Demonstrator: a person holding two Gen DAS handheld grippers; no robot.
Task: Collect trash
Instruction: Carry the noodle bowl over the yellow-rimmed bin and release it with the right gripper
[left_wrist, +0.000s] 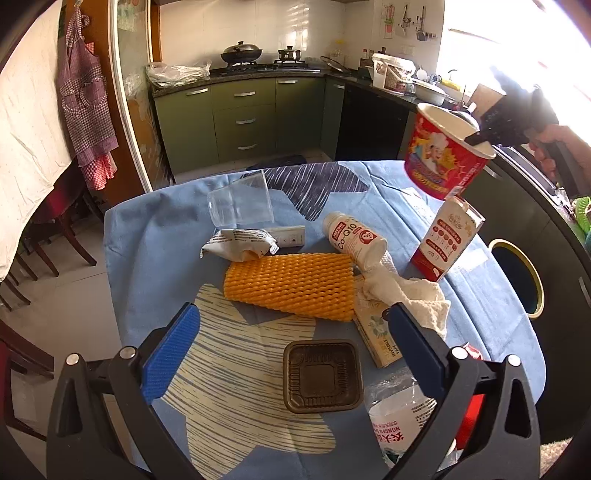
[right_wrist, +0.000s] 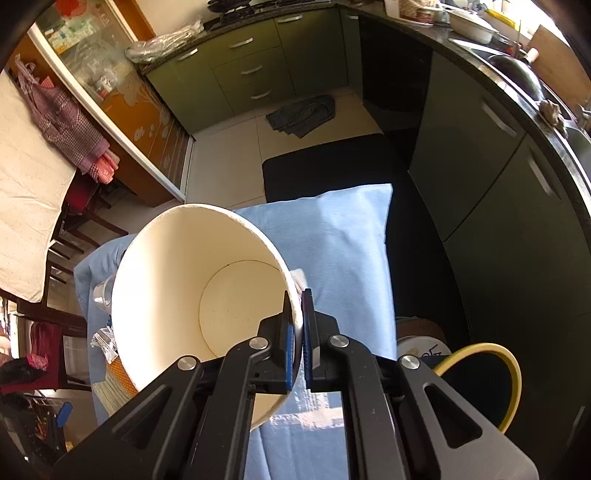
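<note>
Right gripper (right_wrist: 296, 334) jaws clamped on the rim of the cup (left_wrist: 445, 157), held tilted above the desk (left_wrist: 155, 236). Left gripper (left_wrist: 291, 341) jaws wide open, empty; tray (left_wrist: 321, 376) just below between them.

From your left wrist view, the foam sleeve (left_wrist: 291, 286) lies mid-table (left_wrist: 147, 236). The tray (left_wrist: 322, 376) sits at its six o'clock, the clear cup (left_wrist: 240, 203) at eleven, the pill bottle (left_wrist: 352, 240) at one, the carton (left_wrist: 445, 240) at two, and the bin (left_wrist: 517, 277) off the table at three.
</note>
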